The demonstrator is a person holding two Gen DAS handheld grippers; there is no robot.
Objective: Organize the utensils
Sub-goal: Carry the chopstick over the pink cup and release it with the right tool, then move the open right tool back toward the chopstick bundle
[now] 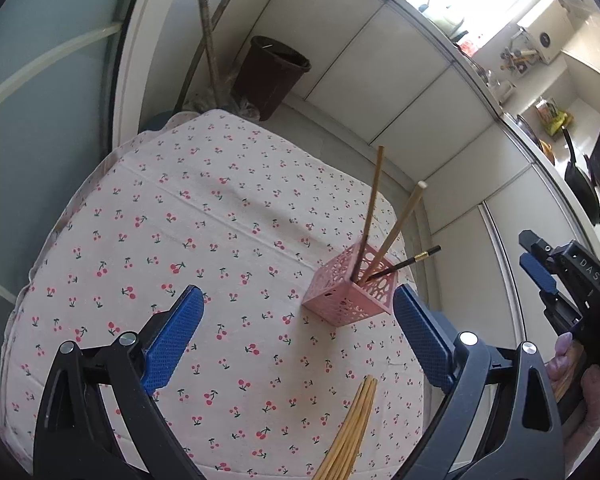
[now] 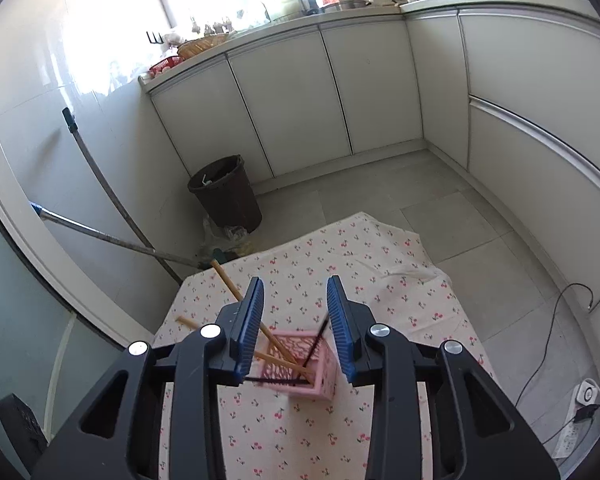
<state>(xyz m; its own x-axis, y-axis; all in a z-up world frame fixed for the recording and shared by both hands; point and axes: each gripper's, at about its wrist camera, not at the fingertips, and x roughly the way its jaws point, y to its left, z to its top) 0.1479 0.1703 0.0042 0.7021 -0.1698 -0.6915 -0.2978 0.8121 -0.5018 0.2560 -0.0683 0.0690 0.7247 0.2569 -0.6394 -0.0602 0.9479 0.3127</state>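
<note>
White kitchen cabinets ring your cherry-print cloth desk. Your right tongs stand released above the pink perforated plastic holder, gripping nothing; left tongs gape empty. Draw the right tongs clear without nudging the slim black chopstick, then fetch the smooth bamboo chopsticks.

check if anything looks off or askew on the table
The three chopsticks in the pink holder splay out at different angles; the black chopstick leans lowest, almost flat over the rim. A bundle of loose chopsticks lies on the cloth, unsorted.
</note>
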